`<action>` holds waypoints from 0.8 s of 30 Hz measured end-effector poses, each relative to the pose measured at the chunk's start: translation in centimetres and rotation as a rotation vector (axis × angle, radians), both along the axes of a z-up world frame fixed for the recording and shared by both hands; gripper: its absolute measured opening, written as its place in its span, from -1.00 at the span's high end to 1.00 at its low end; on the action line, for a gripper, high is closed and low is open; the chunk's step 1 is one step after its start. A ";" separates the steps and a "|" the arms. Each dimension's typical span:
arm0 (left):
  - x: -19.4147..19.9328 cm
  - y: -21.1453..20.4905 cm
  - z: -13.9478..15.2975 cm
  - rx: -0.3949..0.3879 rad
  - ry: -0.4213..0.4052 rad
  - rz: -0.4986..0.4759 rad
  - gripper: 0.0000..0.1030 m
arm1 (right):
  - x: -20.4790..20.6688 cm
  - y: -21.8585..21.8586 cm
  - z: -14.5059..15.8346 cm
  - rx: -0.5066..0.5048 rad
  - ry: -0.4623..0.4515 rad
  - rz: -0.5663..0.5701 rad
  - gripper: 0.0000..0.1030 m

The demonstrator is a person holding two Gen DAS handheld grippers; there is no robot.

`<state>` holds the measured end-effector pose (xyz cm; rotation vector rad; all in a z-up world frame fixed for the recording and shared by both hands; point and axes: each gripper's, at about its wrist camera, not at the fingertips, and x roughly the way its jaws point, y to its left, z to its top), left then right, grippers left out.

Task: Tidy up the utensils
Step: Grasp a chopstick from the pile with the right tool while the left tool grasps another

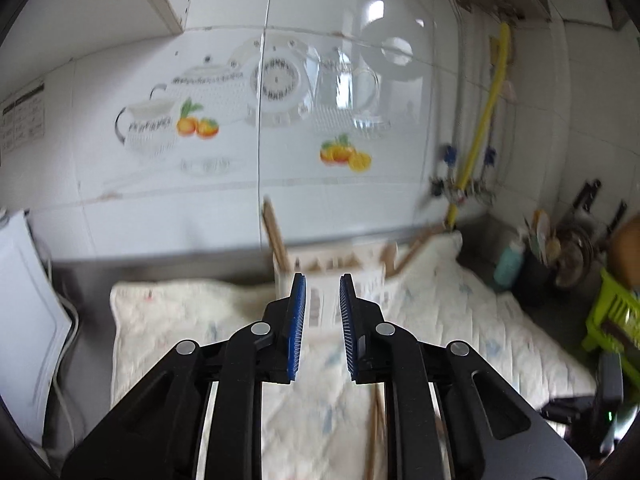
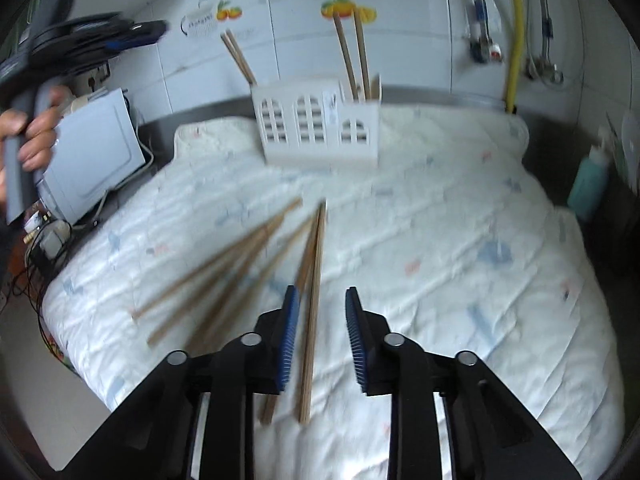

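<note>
- Your left gripper (image 1: 322, 328) hangs released, jaws apart and empty, facing the holder (image 1: 332, 276); nothing is between its pads.
- Four chopsticks already stand in the holder (image 2: 320, 128): a pair (image 2: 239, 56) at its left, a pair (image 2: 354, 54) at its right; a loose bunch (image 2: 240, 276) lies on the cloth (image 2: 460, 248), so I judge the job partly done.
- Your right gripper (image 2: 320, 336) is spread open over the nearest sticks, gripping none.
- The cloth covers a steel counter; tiled wall behind, yellow pipe (image 2: 516, 28) at right.
</note>
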<state>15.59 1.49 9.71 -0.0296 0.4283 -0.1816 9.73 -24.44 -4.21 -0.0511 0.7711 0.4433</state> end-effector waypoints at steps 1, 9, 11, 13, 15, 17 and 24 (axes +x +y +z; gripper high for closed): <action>-0.9 0.0 -0.9 -0.006 0.021 -0.012 0.66 | -0.1 0.0 -0.5 0.003 0.013 0.001 0.61; -5.3 -0.2 -8.5 -0.012 0.189 -0.052 0.66 | -1.0 0.4 -3.7 -0.005 0.069 0.006 0.72; -6.0 -0.2 -10.3 -0.017 0.229 -0.060 0.66 | -1.0 0.5 -4.0 0.002 0.081 0.005 0.72; -6.6 -0.2 -12.2 -0.021 0.268 -0.067 0.66 | -1.0 0.5 -4.3 0.000 0.083 0.005 0.72; -6.7 -0.2 -13.9 -0.035 0.316 -0.077 0.66 | -1.0 0.7 -4.5 -0.005 0.084 0.004 0.72; -6.8 -0.3 -15.4 -0.048 0.358 -0.092 0.66 | -1.0 0.7 -4.6 -0.005 0.083 0.001 0.72; -6.8 -2.0 -18.2 -0.034 0.420 -0.140 0.66 | -1.0 0.8 -4.7 -0.021 0.072 -0.014 0.82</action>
